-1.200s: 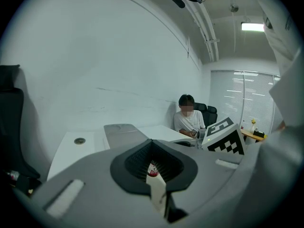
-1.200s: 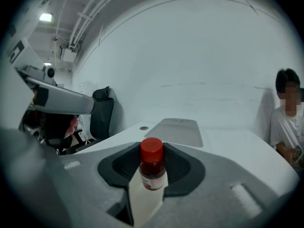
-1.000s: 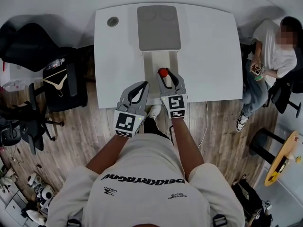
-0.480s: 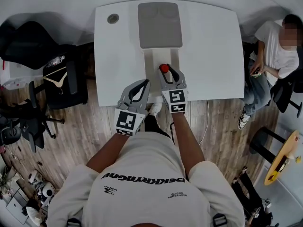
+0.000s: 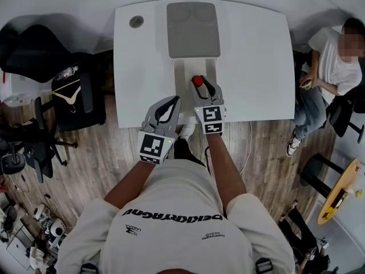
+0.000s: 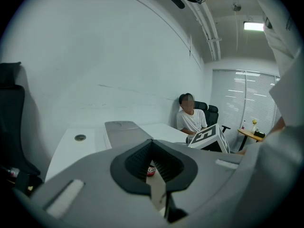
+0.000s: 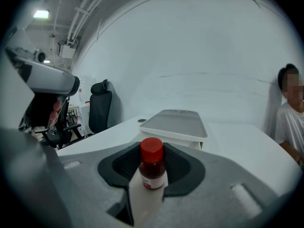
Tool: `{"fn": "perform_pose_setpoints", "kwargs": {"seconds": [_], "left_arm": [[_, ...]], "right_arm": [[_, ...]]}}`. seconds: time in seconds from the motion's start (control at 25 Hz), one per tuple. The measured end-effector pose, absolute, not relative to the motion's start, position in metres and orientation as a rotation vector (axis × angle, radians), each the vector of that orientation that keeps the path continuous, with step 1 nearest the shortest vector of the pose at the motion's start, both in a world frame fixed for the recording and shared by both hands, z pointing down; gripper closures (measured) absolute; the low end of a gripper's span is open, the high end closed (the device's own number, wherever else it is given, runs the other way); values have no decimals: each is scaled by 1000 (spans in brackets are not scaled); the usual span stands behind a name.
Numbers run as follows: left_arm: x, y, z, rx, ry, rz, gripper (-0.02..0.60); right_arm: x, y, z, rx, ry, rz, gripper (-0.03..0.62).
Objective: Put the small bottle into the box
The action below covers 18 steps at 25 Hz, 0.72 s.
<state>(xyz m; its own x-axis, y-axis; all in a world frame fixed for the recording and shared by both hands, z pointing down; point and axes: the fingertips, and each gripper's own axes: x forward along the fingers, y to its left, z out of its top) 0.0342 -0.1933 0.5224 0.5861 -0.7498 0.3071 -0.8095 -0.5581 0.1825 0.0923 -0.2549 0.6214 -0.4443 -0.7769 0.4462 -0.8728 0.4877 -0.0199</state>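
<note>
Two tools are in my hands at the near edge of the white worktop (image 5: 251, 67). My right tool (image 5: 204, 90) is clamped on the small bottle (image 7: 152, 169), which stands upright between its jaws. My left tool (image 5: 170, 103) has its jaws together with nothing in them, just beside the right one.

From the head view, the bottle's red cap (image 5: 197, 80) lies over the open white near part of the box (image 5: 183, 70). A grey lid (image 5: 193, 30) covers the far part. I cannot tell whether the bottle's base touches the box.

The bottle carries a pale label band, clearest in the right gripper view, but its print is too small to read. Large white letters run across my shirt (image 5: 171, 216), upside down in the head view, and I cannot make them out with certainty. The marker cube (image 5: 209, 119) on each tool shows only black-and-white squares.

Only the head view shows the wooden floor (image 5: 114, 158), a hanger (image 5: 68, 100) on a black seat, and the round hole (image 5: 136, 23) in the worktop's far corner. The left gripper view looks through its own closed jaws at the bottle's label, and adds window blinds (image 6: 247, 103) behind a seated person (image 6: 192, 120). The right gripper view adds a black chair (image 7: 99, 106) and a ceiling light (image 7: 41, 14).
</note>
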Motion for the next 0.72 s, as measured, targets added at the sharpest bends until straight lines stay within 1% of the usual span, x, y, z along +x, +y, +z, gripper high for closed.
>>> {"fn": "perform_pose_setpoints", "kwargs": {"seconds": [0.72], "left_arm": [[30, -196, 524, 2505, -1289, 279, 574]], "right_arm": [[88, -259, 625, 1369, -2345, 314, 453]]}}
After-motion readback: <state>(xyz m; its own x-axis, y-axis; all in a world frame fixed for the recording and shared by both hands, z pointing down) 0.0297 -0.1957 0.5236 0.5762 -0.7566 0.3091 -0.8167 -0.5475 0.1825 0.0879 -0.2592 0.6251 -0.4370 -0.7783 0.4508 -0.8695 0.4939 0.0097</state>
